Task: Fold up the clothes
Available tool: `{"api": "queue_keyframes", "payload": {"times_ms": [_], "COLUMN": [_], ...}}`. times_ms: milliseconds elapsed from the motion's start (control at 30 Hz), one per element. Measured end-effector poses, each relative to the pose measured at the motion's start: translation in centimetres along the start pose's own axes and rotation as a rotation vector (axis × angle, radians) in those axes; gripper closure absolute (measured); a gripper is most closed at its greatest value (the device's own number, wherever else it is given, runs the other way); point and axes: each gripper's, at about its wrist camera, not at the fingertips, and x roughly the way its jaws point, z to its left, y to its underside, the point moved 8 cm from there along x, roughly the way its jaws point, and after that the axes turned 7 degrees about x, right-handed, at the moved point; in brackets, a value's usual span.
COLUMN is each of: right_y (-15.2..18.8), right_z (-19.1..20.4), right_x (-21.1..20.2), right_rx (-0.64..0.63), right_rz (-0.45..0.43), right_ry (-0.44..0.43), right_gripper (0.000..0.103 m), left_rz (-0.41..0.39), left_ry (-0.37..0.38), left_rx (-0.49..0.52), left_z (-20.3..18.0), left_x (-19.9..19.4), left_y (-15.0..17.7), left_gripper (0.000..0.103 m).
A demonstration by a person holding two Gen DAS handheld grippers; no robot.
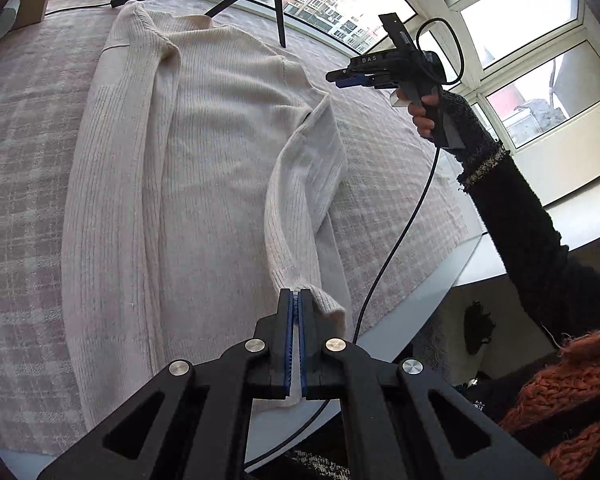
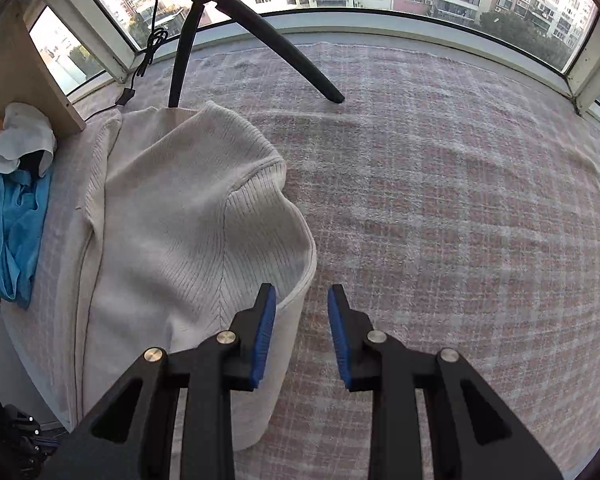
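Spread over most of a pink-and-grey checked blanket (image 2: pixel 440 200) by the window: cream ribbed sweater (image 1: pixel 204 160), lying flat w/ both sleeves folded in over the body. Off to one side a blue cloth (image 2: pixel 12 224), plus black tripod (image 2: pixel 260 32) legs standing near the collar end. Left gripper (image 1: pixel 296 300) pinched tight on the cuff (image 1: pixel 328 308) of one sleeve; right gripper (image 2: pixel 302 300) w/ pads apart, nothing between, just beside the sweater's edge.

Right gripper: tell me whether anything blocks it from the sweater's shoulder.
Nothing visible does. The right gripper hangs open just above the cream sweater, whose shoulder edge lies beside its left finger; only bare checked blanket shows between the fingers.
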Motion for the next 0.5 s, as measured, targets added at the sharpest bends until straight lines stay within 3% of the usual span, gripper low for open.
{"api": "queue_keyframes", "payload": {"times_ms": [200, 233, 267, 500], "right_y": [-0.8, -0.7, -0.7, -2.3], "right_z": [1.0, 1.2, 1.4, 2.5], "right_x": [4.0, 4.2, 3.9, -0.1], "right_rx": [0.018, 0.011, 0.010, 0.049], "right_rz": [0.085, 0.087, 0.078, -0.024], "right_ry": [0.036, 0.033, 0.029, -0.016], "right_gripper": [0.078, 0.093, 0.101, 0.101], "left_rz": [0.003, 0.003, 0.003, -0.011], "left_ry": [0.027, 0.035, 0.042, 0.062], "left_rx": [-0.022, -0.010, 0.001, 0.009], "left_z": [-0.2, -0.5, -0.8, -1.1], "left_x": [1.4, 1.4, 1.4, 0.3], "left_y": [1.2, 1.2, 1.2, 2.0], "left_gripper": [0.102, 0.102, 0.102, 0.102]}}
